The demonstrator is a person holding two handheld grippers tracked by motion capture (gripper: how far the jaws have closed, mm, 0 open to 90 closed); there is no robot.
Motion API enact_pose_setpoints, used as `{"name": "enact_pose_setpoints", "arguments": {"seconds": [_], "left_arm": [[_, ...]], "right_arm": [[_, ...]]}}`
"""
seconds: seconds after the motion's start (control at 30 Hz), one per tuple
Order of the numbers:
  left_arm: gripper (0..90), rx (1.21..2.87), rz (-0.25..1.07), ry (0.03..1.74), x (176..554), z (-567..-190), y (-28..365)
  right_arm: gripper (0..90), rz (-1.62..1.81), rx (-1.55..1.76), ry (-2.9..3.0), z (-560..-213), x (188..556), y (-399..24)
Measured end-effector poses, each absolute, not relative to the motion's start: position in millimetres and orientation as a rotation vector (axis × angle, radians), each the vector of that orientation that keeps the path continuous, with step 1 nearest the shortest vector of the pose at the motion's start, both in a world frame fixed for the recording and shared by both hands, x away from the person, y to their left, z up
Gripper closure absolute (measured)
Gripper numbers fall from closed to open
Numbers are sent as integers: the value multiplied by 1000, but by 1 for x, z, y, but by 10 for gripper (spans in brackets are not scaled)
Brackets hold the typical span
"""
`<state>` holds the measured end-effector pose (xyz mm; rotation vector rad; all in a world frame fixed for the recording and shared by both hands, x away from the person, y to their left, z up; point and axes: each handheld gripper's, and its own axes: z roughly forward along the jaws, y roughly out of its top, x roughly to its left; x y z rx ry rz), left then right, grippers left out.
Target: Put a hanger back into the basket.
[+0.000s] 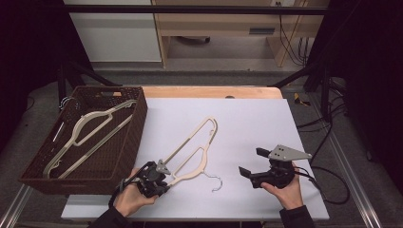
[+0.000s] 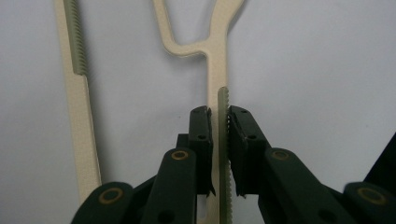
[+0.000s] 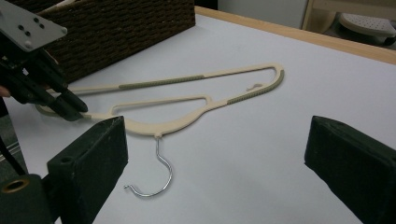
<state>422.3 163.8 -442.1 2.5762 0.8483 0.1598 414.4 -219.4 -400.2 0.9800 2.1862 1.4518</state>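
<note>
- Left gripper pinches the cream plastic hanger with a wire hook, lying near the desk's front edge.
- Right gripper stands spread, holding nothing.
- Lift level; clear the brown wicker basket rim.

no readable text, labels or numbers anywhere

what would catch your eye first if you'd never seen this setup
The cream hanger lying flat mid-table on the white sheet, its metal hook pointing toward the person. The left claw is shut on one arm of it, near the end, while the right claw stands open and empty to the right. At the left sits a dark wicker basket with another hanger inside.
</note>
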Motion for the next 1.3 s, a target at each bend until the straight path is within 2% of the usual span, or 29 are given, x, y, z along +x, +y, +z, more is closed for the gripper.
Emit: {"name": "enact_pose_setpoints", "arguments": {"seconds": [0.53,1.3], "left_arm": [[800,2460,176,862,419,-426,176],[800,2313,182,896,421,-407,189]], "right_arm": [[67,1445,973,2211,-404,416,-215],[77,1420,949,2340,-430,421,-188]]}}
